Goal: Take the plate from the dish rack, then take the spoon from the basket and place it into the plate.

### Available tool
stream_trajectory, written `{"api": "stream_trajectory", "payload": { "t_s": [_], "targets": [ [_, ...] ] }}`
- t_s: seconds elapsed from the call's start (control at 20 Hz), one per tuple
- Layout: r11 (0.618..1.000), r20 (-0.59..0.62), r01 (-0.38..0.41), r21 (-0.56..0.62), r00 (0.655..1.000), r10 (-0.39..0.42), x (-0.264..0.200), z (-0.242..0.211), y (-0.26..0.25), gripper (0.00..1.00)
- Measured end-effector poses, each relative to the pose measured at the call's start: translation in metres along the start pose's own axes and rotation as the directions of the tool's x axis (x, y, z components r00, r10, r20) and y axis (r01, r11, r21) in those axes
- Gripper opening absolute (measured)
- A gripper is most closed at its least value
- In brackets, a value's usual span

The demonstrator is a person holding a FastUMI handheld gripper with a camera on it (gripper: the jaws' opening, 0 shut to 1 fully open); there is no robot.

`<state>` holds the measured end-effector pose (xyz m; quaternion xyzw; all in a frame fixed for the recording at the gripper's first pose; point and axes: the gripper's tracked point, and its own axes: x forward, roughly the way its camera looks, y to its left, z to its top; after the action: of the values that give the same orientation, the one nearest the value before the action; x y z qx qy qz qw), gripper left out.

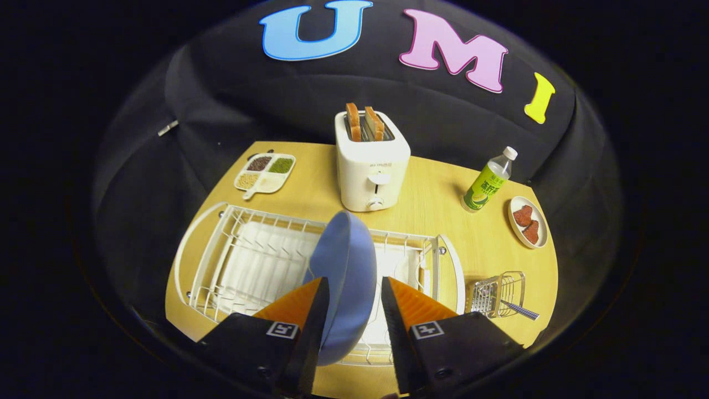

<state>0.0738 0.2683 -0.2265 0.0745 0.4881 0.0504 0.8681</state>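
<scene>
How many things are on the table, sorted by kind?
Dishes: 3, the blue plate standing on edge between the claw's fingers, the divided tray, the small dish
Racks and baskets: 2, the dish rack, the basket
Toasters: 1
Bottles: 1
Total: 7

Smooth, perhaps ceramic plate (344, 277); wire dish rack (243, 260).

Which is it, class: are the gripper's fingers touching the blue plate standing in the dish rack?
Cannot tell. In the gripper view the blue plate stands on edge between the gripper fingers; one overlaps its rim, the other shows a sliver of gap.
</scene>
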Motion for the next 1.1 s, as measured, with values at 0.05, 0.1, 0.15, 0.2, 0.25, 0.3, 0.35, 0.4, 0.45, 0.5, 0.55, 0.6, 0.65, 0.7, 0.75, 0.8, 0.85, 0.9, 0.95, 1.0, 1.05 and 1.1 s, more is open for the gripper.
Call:
{"api": "stream_trajectory", "payload": {
  "t_s": [0.05,0.1,0.15,0.2,0.25,0.3,0.35,0.4,0.45,0.5,0.55,0.6,0.65,0.7,0.75,0.8,0.85,0.9,0.95,1.0,1.05,1.1],
  "targets": [
    [1.000,-0.017,0.020,0.002,1.000,-0.020,0.002,-0.003,0.000,0.48],
    [0.999,-0.019,0.052,0.000,0.998,-0.052,0.001,-0.003,-0.005,0.44],
    [0.997,-0.015,0.072,0.002,0.997,-0.072,0.000,0.001,-0.007,0.41],
    [0.995,-0.008,0.101,-0.002,0.995,-0.101,0.000,0.002,-0.011,0.39],
    [0.994,0.000,0.108,0.003,0.994,-0.108,0.001,0.005,-0.011,0.36],
    [0.993,0.003,0.115,-0.008,0.993,-0.115,-0.001,0.007,-0.010,0.34],
    [0.992,0.009,0.126,-0.014,0.992,-0.126,-0.005,0.010,-0.010,0.31],
    [0.991,0.020,0.134,-0.020,0.991,-0.133,-0.005,0.015,-0.011,0.32],
    [0.989,0.042,0.145,-0.026,0.989,-0.144,-0.010,0.023,-0.013,0.30],
    [0.987,0.061,0.155,-0.030,0.986,-0.153,-0.011,0.029,-0.014,0.30],
    [0.987,0.081,0.158,-0.035,0.985,-0.155,-0.016,0.035,-0.017,0.28],
    [0.985,0.085,0.170,-0.039,0.982,-0.167,-0.019,0.036,-0.019,0.28],
    [0.989,0.109,0.144,-0.031,0.984,-0.140,-0.024,0.042,-0.019,0.28],
    [0.992,0.111,0.124,-0.024,0.987,-0.120,-0.025,0.042,-0.017,0.27],
    [0.995,0.122,0.104,-0.012,0.987,-0.101,-0.031,0.044,-0.018,0.27],
    [0.997,0.131,0.080,-0.003,0.988,-0.079,-0.035,0.045,-0.020,0.27],
    [0.999,0.148,0.045,0.012,0.988,-0.046,-0.041,0.047,-0.022,0.27],
    [1.000,0.160,0.007,0.029,0.987,-0.011,-0.048,0.047,-0.023,0.27],
    [0.998,0.170,-0.034,0.051,0.985,0.025,-0.057,0.046,-0.026,0.27],
    [0.994,0.182,-0.078,0.073,0.981,0.064,-0.067,0.044,-0.031,0.27],
    [0.988,0.195,-0.125,0.091,0.975,0.106,-0.077,0.043,-0.035,0.27],
    [0.981,0.210,-0.166,0.102,0.967,0.142,-0.087,0.040,-0.040,0.27]
  ]
}}
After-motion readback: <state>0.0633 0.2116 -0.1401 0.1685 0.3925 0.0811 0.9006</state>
